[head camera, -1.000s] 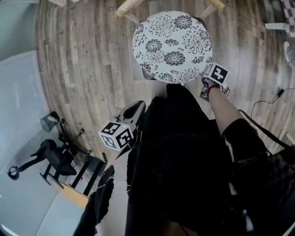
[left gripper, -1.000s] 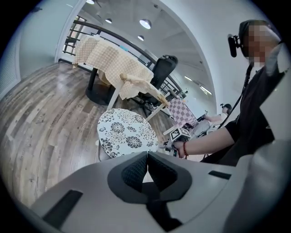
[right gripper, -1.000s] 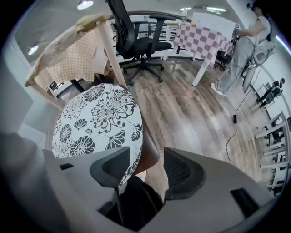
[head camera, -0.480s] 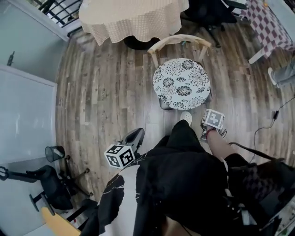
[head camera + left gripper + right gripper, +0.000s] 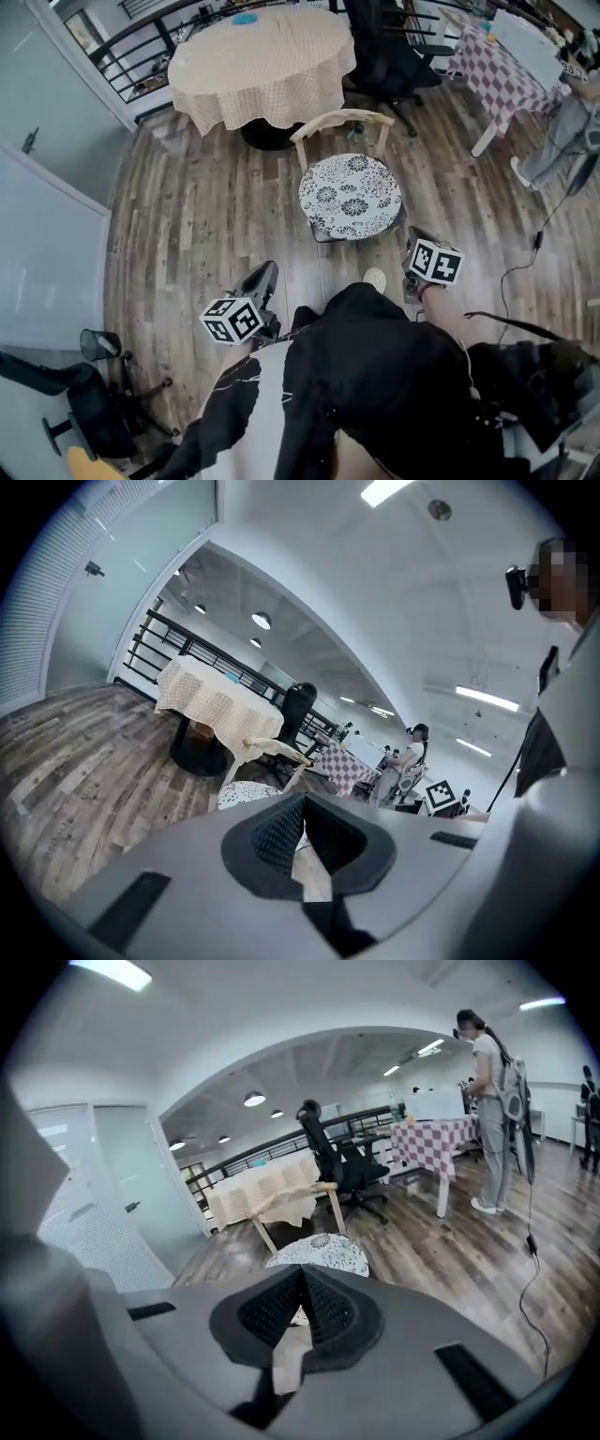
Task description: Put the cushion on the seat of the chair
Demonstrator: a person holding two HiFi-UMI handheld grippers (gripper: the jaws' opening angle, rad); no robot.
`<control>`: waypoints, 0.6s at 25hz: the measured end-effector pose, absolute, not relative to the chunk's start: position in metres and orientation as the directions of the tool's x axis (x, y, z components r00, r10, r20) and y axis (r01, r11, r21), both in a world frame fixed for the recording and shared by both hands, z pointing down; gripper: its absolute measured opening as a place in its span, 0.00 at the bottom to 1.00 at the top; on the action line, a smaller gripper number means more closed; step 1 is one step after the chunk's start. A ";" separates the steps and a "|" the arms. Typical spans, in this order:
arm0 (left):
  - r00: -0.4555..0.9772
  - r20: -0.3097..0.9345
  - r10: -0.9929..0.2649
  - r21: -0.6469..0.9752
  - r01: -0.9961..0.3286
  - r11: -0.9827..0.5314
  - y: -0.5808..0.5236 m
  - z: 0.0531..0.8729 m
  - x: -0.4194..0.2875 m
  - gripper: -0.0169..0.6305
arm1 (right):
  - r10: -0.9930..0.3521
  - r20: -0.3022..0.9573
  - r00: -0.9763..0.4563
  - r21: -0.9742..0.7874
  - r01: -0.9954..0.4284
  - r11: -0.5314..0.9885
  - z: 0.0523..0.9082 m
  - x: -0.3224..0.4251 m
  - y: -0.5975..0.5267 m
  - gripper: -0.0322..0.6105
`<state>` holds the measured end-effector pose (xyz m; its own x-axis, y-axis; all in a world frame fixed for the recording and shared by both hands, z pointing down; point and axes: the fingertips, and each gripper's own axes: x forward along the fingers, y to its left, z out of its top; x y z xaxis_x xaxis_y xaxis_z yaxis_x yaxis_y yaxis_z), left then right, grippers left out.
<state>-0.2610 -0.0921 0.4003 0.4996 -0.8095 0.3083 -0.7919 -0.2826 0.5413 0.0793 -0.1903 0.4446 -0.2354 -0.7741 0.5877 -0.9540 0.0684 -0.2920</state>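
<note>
Floral cushion (image 5: pixel 350 196) covers the chair (image 5: pixel 342 120) seat squarely, so placement looks done; my right gripper (image 5: pixel 302 1276) just closed empty, left gripper (image 5: pixel 302 805) shut, empty.

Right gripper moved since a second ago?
Yes: right gripper backed off the cushion edge toward the person, jaws just closed, empty.

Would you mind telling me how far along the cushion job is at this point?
Done: the floral cushion lies flat on the seat of the chair. In hand: nothing; the left gripper is shut and empty, and the right gripper has just closed its jaws on nothing, both clear of the chair. Left: nothing visible.
</note>
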 end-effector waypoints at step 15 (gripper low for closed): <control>0.411 0.277 -0.868 0.574 -0.796 -0.193 -0.082 0.393 -0.148 0.05 | -0.699 0.591 -0.403 -0.168 -0.909 0.382 0.420 0.149 -0.188 0.07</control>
<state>-0.1479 -0.0818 0.3932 0.4111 -0.8684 0.2771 -0.7956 -0.1934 0.5741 0.1489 -0.1878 0.4202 -0.4031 -0.6986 0.5911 -0.9087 0.3820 -0.1681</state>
